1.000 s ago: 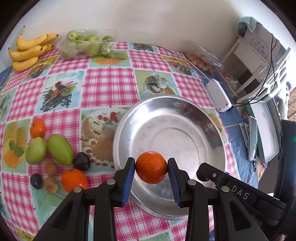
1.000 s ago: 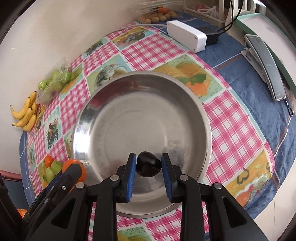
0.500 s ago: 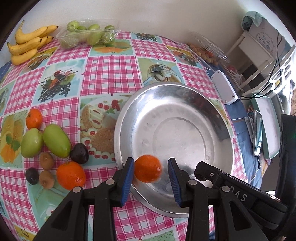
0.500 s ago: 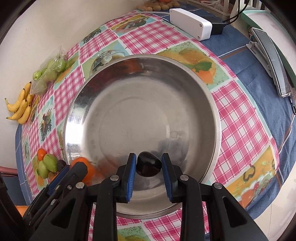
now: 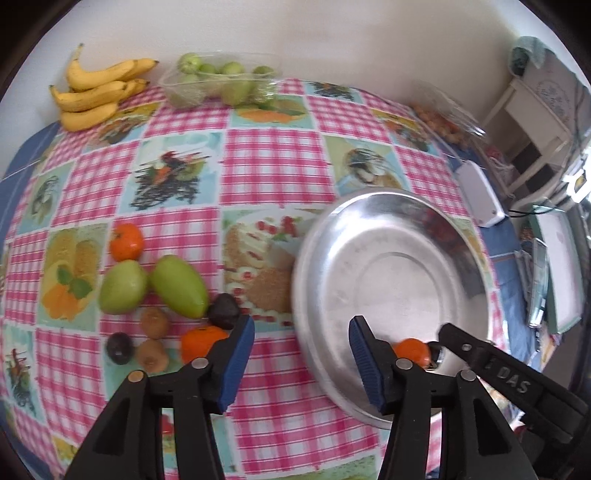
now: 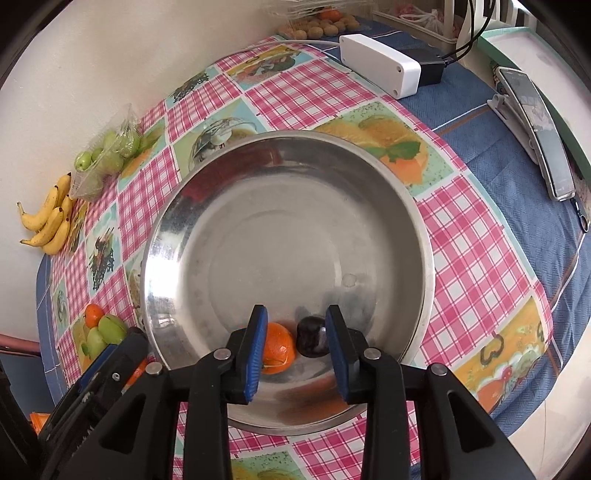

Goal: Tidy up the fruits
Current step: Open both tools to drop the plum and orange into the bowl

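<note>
A steel bowl point(image 5: 399, 229) point(image 6: 280, 177) stands on the checked tablecloth. An orange point(image 6: 277, 348) point(image 5: 413, 350) and a dark plum point(image 6: 312, 335) lie in its near part. My right gripper point(image 6: 296, 347) is open, its jaws on either side of both fruits. My left gripper point(image 5: 301, 354) is open and empty over the cloth at the bowl's left rim. Loose fruit lies to the left: an orange point(image 5: 201, 341), a small orange point(image 5: 126, 242), two green mangoes point(image 5: 177, 286), a dark plum point(image 5: 221, 312), another plum point(image 5: 119, 348) and brown kiwis point(image 5: 154, 322).
Bananas point(image 5: 96, 92) and a clear box of green fruit point(image 5: 218, 83) sit at the far edge by the wall. A white adapter point(image 6: 380, 70), a phone on a stand point(image 6: 535, 129) and a box of small brown fruit point(image 6: 321, 24) lie right of the bowl.
My left gripper opened, dropped the orange into the bowl and swung left. My right gripper opened and let the plum go; it rests beside the orange.
</note>
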### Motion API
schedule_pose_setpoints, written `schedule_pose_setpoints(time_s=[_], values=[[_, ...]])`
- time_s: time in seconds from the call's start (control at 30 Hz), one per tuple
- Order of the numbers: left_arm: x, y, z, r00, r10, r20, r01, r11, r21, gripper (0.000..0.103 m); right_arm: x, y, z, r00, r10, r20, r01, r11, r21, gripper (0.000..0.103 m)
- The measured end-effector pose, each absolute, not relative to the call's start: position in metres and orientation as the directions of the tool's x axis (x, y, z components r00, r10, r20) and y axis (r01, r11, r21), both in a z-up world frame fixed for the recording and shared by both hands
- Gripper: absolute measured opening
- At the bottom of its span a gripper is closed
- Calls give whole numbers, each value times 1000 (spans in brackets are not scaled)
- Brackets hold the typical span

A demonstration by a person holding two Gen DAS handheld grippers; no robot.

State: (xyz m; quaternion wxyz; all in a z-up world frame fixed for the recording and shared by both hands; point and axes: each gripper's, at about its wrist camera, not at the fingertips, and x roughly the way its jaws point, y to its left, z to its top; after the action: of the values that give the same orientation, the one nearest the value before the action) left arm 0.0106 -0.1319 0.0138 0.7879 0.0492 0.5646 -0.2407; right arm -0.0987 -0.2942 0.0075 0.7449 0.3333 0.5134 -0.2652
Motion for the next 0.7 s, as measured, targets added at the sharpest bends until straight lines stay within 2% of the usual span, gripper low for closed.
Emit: schedule_pose_setpoints(time_s=[0.03,0.1,0.23,0.3,0.33,0.43,0.5,0.7], values=[[13,-128,14,253,-307,-917,422,888,-181,62,-99,-294,8,333,-52,-942,736,639,225,37],[18,-119,12,266,-285,-921,392,905,-166,67,-98,-293,8,333,-51,-942,733,642,225,55],[26,-103,9,279,-262,-924,336,928,-162,86,-92,-291,7,327,-48,-944,718,662,215,63],[29,-96,7,282,-250,-926,305,939,-161,95,-88,-288,6,323,-48,-945,708,675,208,71],[31,-93,5,284,-244,-927,290,944,-159,102,-87,-287,5,322,-47,-946,702,683,205,71],[34,-85,2,296,-225,-928,257,955,-150,103,-82,-283,4,320,-45,-946,683,704,197,74],[36,-81,1,299,-222,-928,244,958,-150,103,-81,-281,3,320,-49,-946,675,712,191,88],[41,-74,-3,299,-209,-931,230,963,-142,103,-76,-275,5,326,-57,-944,651,738,180,91]])
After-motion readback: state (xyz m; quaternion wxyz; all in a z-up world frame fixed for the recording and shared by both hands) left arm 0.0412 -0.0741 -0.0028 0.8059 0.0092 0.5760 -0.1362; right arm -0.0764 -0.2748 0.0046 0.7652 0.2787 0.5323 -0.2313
